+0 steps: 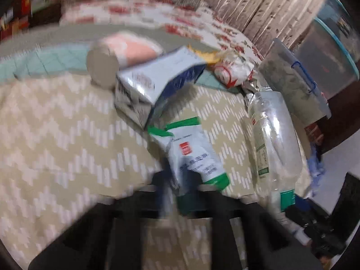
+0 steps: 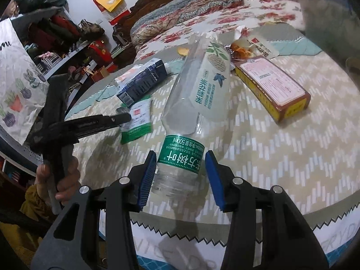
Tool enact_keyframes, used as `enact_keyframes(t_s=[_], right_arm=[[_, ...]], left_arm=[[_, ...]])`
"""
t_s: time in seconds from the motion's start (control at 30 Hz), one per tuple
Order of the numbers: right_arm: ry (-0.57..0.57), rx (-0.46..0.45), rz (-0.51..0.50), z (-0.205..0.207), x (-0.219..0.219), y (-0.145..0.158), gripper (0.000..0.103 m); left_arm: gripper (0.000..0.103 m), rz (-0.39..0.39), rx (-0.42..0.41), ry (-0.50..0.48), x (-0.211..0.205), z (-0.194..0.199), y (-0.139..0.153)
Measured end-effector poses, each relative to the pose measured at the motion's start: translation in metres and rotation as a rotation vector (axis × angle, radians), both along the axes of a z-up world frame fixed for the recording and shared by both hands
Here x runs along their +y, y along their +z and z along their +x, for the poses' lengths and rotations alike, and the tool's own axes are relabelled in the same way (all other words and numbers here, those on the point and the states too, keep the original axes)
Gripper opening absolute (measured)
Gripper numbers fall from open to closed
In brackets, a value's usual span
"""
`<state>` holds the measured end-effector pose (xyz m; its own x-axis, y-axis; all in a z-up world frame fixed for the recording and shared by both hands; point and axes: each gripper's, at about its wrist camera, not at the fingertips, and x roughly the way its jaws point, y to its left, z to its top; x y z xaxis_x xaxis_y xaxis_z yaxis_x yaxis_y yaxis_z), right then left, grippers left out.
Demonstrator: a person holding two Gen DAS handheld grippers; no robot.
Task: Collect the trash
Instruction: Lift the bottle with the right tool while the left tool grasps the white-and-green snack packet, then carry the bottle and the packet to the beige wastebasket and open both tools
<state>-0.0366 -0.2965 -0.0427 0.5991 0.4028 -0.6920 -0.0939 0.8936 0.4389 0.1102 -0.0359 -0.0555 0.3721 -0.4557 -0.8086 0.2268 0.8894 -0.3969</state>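
Trash lies on a beige zigzag mat (image 2: 281, 157) on a bed. My left gripper (image 1: 180, 186) is shut on a white and green packet (image 1: 193, 155); in the right wrist view the left gripper (image 2: 122, 118) pinches that packet (image 2: 137, 121). My right gripper (image 2: 180, 175) is open, its blue pads (image 2: 147, 175) on either side of the base of a clear plastic bottle (image 2: 180, 157) with a green label, lying on its side. The bottle also shows in the left wrist view (image 1: 272, 139).
A blue and white carton (image 2: 141, 81) (image 1: 155, 83), a brown and yellow box (image 2: 274, 87), a snack wrapper (image 2: 247, 47), a pink cylinder (image 1: 112, 60) and a clear pouch (image 2: 202, 83) lie on the mat. Storage bins (image 1: 299, 81) stand at the right. A printed bag (image 2: 15, 85) hangs left.
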Motion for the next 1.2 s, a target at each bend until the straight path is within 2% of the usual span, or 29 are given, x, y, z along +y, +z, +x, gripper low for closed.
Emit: enact_keyframes(t_s=[0.07,0.1,0.13,0.3,0.4,0.47,0.5,0.53,0.67,0.83,1.07,1.2], right_arm=[[-0.009,-0.010,-0.018,-0.002,0.000,0.001,0.068],[-0.019,-0.020,-0.026,-0.002,0.000,0.002,0.081],[-0.028,-0.031,-0.030,-0.002,-0.001,0.003,0.086],[-0.045,-0.040,-0.061,0.018,0.006,0.003,0.092],[-0.066,0.003,-0.064,0.039,0.002,-0.007,0.092],[-0.074,0.038,-0.048,0.047,0.000,-0.015,0.079],[-0.085,0.049,-0.046,0.049,-0.003,-0.019,0.068],[-0.087,0.041,-0.040,0.047,-0.006,-0.018,0.067],[-0.083,0.030,0.092,0.034,-0.024,-0.018,0.067],[-0.113,-0.029,0.194,0.007,-0.047,-0.008,0.067],[-0.166,-0.070,0.363,-0.013,-0.093,-0.003,0.067],[-0.183,-0.112,0.413,-0.026,-0.119,0.002,0.067]], left_arm=[[0.002,0.009,-0.018,0.014,0.003,-0.003,0.002],[0.002,0.018,-0.033,0.013,0.003,-0.007,0.005],[0.002,0.013,-0.044,0.011,0.005,-0.010,0.009],[0.002,-0.027,-0.088,-0.006,0.010,-0.029,0.029],[0.002,-0.046,-0.120,-0.026,0.010,-0.040,0.043],[0.002,-0.056,-0.131,-0.037,0.010,-0.044,0.049],[0.002,-0.061,-0.136,-0.043,0.009,-0.046,0.051],[0.002,-0.066,-0.141,-0.049,0.007,-0.047,0.054],[0.002,-0.091,-0.144,-0.076,-0.003,-0.045,0.062],[0.002,-0.091,-0.153,-0.141,-0.038,-0.038,0.069],[0.002,-0.071,-0.163,-0.285,-0.120,-0.034,0.076],[0.002,-0.064,-0.166,-0.352,-0.162,-0.036,0.079]])
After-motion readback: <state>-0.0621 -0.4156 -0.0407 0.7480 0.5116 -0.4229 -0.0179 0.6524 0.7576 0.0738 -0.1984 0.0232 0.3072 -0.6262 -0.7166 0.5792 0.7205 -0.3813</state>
